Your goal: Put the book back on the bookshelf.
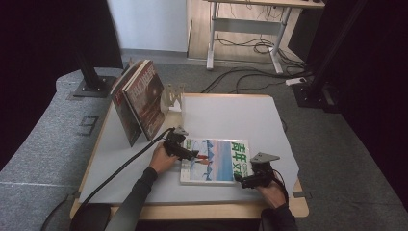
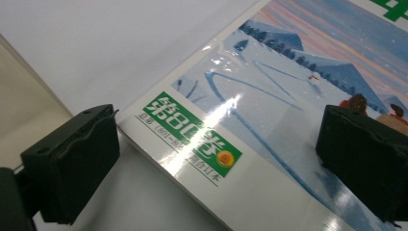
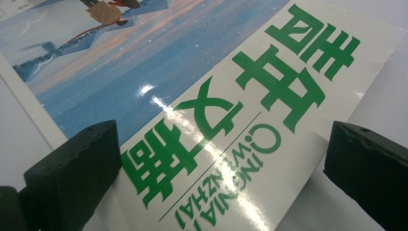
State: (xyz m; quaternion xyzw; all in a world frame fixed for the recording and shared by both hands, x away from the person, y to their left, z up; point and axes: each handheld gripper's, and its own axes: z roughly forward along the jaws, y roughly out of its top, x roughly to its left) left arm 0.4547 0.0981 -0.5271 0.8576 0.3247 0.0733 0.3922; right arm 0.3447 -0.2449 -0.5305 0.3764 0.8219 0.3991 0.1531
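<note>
A magazine (image 1: 216, 161) with a snowy blue cover and green Chinese title lies flat on the white table top (image 1: 226, 115). My left gripper (image 1: 194, 155) hovers open at its left edge. In the left gripper view, the left gripper (image 2: 219, 166) straddles that edge of the magazine (image 2: 288, 91), one jaw over the table and the other over the cover, near a green label (image 2: 192, 130). My right gripper (image 1: 239, 179) stands open at the near right corner. In the right gripper view, the right gripper (image 3: 221, 175) spans the green title on the magazine (image 3: 159, 62). Nothing is held.
Several books (image 1: 140, 101) stand leaning at the table's far left, against a clear holder (image 1: 173, 96). A black cable (image 1: 120, 168) trails from the left gripper across the near left. The wooden table edge (image 1: 192, 211) runs along the front. A desk (image 1: 250, 29) and floor cables lie beyond.
</note>
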